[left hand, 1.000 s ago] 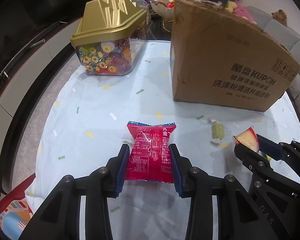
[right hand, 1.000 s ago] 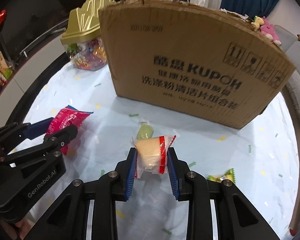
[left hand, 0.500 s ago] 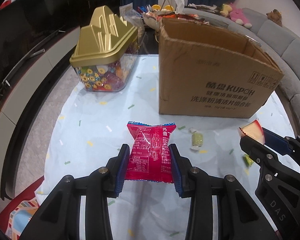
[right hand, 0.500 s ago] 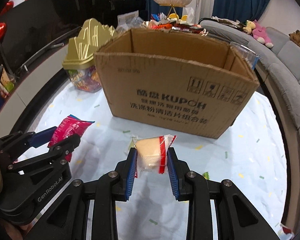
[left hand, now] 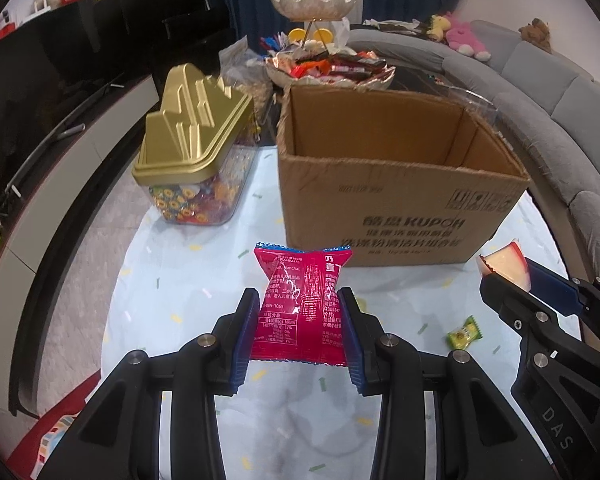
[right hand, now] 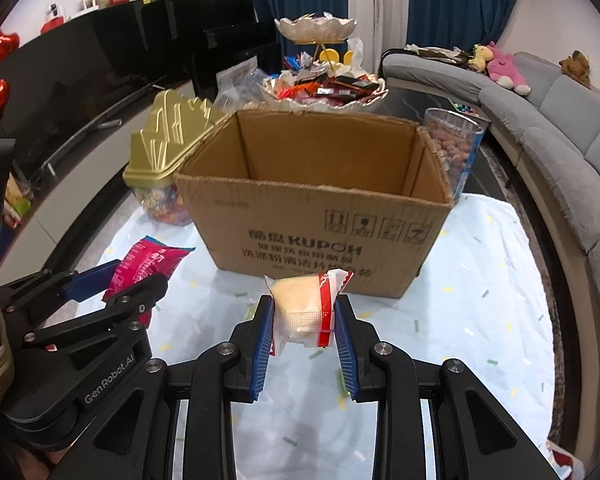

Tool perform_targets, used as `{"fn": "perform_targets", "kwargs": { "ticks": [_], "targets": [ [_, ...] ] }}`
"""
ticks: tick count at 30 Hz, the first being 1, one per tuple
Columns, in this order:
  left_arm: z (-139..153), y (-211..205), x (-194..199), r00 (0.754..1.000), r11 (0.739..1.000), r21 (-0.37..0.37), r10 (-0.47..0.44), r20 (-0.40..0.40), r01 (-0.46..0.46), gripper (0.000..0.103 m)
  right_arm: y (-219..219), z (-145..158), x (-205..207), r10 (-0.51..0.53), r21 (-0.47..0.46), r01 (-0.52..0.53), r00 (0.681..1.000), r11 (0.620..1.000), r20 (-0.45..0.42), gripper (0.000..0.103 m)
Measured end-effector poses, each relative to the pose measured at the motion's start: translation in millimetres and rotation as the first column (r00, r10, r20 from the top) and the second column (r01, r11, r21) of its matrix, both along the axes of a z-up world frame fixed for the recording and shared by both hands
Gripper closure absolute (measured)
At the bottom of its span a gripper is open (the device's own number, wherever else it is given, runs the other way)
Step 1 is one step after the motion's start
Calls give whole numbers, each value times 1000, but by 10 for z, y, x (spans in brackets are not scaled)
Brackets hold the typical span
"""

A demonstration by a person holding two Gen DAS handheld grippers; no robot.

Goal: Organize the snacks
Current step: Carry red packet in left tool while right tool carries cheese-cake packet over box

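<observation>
A red snack packet (left hand: 302, 304) is gripped by the left tool (left hand: 298, 336), a cream wrapped cake (right hand: 306, 306) by the right tool (right hand: 304, 344), before an open cardboard box (right hand: 320, 228).

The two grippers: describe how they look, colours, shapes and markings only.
Both the left gripper and the right gripper are matte black linkage frames with round silver pivot screws. Each finger ends in a blue ribbed pad. White lettering reads "GenRobot.AI" on the left one's side and "DAS" on the right one's. No cables or sleeves show.
</observation>
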State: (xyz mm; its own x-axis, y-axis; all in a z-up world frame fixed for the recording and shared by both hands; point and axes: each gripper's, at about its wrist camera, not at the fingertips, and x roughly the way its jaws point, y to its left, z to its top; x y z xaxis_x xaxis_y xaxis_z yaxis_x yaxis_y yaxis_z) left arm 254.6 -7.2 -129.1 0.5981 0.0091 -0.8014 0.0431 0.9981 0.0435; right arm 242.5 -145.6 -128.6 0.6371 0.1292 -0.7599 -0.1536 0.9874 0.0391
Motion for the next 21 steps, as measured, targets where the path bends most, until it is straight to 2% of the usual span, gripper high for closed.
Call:
{"fn": "perform_targets", "kwargs": {
  "ticks": [21],
  "targets": [
    [519, -238, 180, 995, 999, -1, -39, 88, 39, 64, -245, 509, 79, -46, 29, 44, 995, 999, 88, 72]
  ]
}}
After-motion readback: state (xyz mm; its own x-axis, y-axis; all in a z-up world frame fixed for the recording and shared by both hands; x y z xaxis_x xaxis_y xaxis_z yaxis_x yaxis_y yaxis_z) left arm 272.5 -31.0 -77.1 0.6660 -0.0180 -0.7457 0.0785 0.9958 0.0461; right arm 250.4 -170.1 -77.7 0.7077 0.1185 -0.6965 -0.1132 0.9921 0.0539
